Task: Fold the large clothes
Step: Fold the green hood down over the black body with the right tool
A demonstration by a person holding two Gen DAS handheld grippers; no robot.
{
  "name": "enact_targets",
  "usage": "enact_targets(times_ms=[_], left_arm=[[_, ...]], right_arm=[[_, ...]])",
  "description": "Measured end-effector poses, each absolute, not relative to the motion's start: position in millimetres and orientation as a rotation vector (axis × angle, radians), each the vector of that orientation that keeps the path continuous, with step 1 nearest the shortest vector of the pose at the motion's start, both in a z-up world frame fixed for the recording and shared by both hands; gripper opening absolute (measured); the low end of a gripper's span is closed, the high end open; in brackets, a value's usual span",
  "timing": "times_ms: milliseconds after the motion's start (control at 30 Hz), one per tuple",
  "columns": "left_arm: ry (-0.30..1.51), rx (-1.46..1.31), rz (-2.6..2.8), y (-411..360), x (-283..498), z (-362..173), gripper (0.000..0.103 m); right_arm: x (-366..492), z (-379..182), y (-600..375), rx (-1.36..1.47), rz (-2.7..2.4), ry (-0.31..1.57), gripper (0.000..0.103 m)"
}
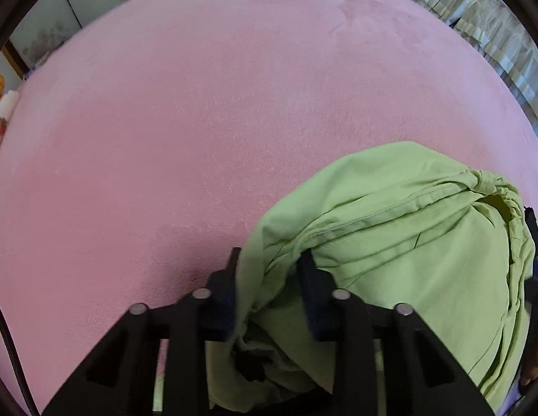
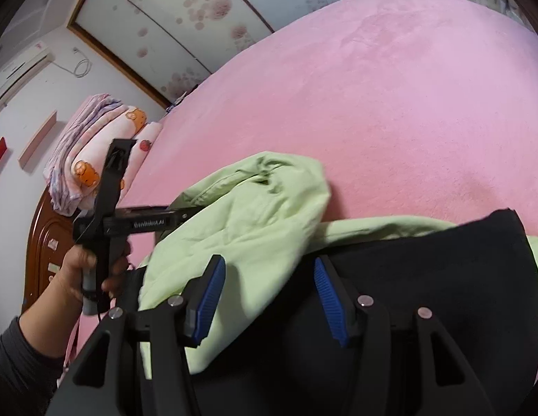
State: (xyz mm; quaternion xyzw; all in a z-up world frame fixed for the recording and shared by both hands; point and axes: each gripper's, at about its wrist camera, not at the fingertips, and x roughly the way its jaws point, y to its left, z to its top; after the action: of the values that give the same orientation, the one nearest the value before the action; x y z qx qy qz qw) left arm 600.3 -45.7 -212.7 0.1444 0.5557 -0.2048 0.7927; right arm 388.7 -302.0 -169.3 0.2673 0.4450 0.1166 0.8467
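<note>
Light green cotton garment [image 1: 400,242] bunched on pink fleece bedspread [image 1: 199,121], gathered hem toward right; long axis unclear. Left gripper [image 1: 269,260] partly closed, pinching green fabric. Right gripper [image 2: 269,267] wide apart, fingers over green cloth and black fabric [image 2: 442,294], gripping nothing.
</note>
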Motion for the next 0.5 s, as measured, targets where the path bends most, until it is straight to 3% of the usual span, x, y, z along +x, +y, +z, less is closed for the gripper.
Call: enact_targets(times_ms=[33, 67, 167, 400, 500], left_arm=[[1.163, 0.307, -0.442, -42.8, 595.0, -207.5, 0.013], [1.126, 0.292, -0.434, -37.2, 588.3, -200.1, 0.009], [1.047, 0.192, -0.422, -15.4, 575.9, -177.7, 0.007], [0.826, -0.096, -0.509, 73.6, 490.0, -126.1, 0.007], [0.844, -0.112, -0.545, 108.4, 443.5, -131.0, 0.014]], right_arm=[[391.9, -170.0, -302.6, 0.559, 0.239, 0.941, 0.045], [396.9, -171.3, -300.8, 0.549, 0.242, 0.948, 0.027], [403.6, -153.4, -293.6, 0.434, 0.219, 0.914, 0.01], [344.6, -34.3, -219.8, -0.057, 0.272, 0.488, 0.005], [288.9, -7.2, -182.1, -0.273, 0.305, 0.326, 0.005]])
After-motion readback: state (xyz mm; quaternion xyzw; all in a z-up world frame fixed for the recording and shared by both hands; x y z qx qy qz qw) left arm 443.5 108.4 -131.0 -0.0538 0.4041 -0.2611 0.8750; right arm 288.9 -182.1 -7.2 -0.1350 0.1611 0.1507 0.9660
